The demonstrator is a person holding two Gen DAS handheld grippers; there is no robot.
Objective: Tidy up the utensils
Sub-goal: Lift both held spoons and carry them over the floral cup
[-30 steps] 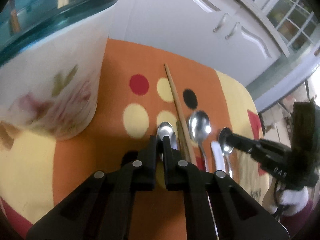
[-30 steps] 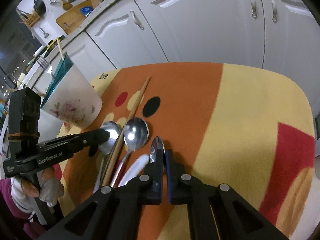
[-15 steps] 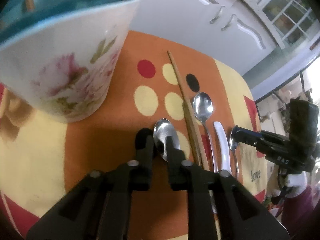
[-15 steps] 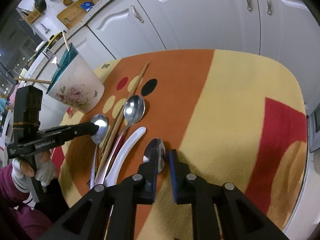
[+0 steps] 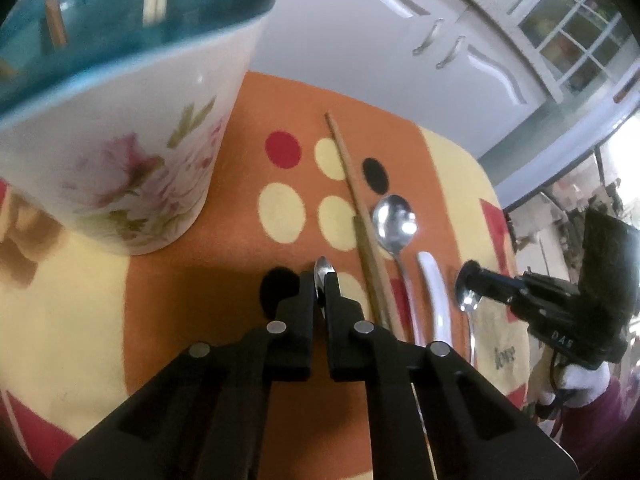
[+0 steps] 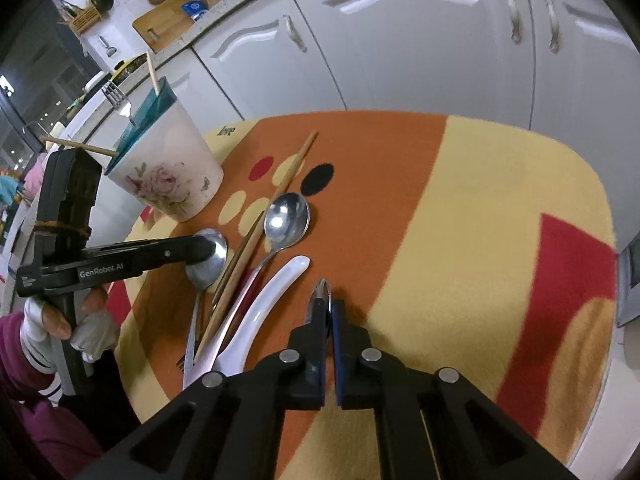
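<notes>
Left gripper (image 5: 320, 280): pinched tight on the bowl of a small steel spoon (image 5: 323, 270), edge-on between the tips. Half a second back the jaws stood apart around that bowl lying flat, so they've just been closing.
Right gripper (image 6: 330, 307): same deal, clamped on its own little spoon (image 6: 322, 292), bowl turned on edge. It popped open a touch half a second ago and has snapped back together.
Holder cup (image 6: 168, 168): white with pink flowers and a teal rim, at the far left of the mat (image 6: 500, 200), already holding a fork and chopsticks. In the left wrist view it fills more of the frame than a second ago.
Still on the mat: chopsticks (image 6: 264, 236), a bigger spoon (image 6: 286, 216) just beside them, and a white ceramic spoon (image 6: 276, 288), all between the two grippers, same spots as before.
Person: gloved hand (image 6: 80, 320) and purple sleeve grip the left tool's handle.
</notes>
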